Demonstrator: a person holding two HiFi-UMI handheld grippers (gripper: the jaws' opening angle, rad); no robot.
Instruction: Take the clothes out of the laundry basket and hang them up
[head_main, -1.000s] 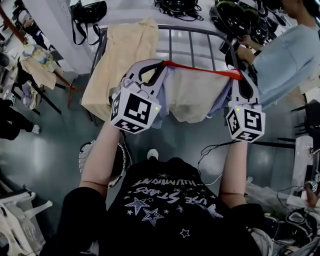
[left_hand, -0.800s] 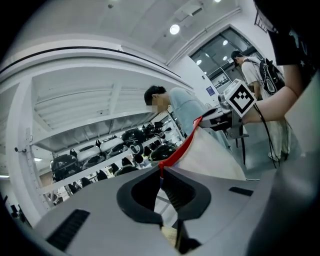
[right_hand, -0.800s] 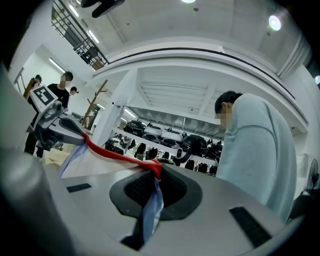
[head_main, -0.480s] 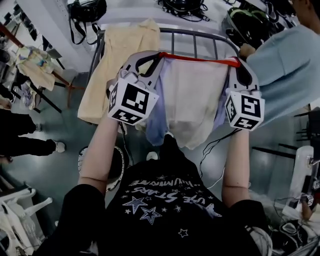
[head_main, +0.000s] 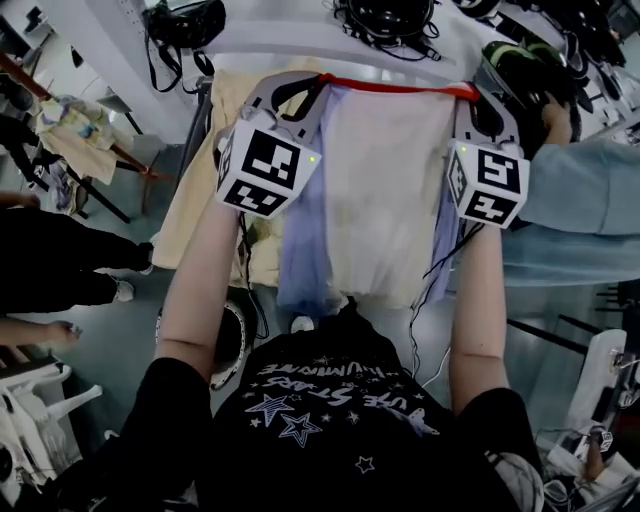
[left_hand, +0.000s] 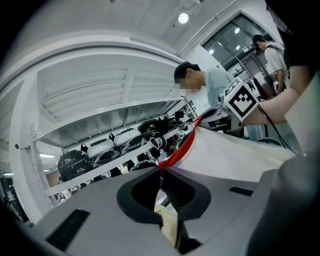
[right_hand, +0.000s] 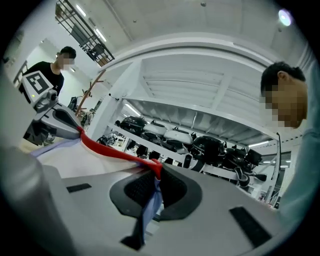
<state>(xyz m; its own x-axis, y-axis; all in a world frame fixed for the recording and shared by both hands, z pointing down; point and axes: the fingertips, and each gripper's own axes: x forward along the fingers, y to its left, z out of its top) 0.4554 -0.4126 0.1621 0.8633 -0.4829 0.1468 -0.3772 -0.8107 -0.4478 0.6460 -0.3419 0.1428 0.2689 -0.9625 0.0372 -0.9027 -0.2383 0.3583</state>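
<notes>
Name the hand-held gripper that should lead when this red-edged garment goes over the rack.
Right, probably. Both are shut on the red-edged garment, but the left hand-held gripper hangs over the yellow cloth already hung there; the right hand-held gripper has none beneath it.

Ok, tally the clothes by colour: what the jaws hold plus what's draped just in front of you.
white-and-lavender garment, red band, stretched between left gripper and right gripper: 1
pale yellow garment, draped to its left: 1
Total: 2
</notes>
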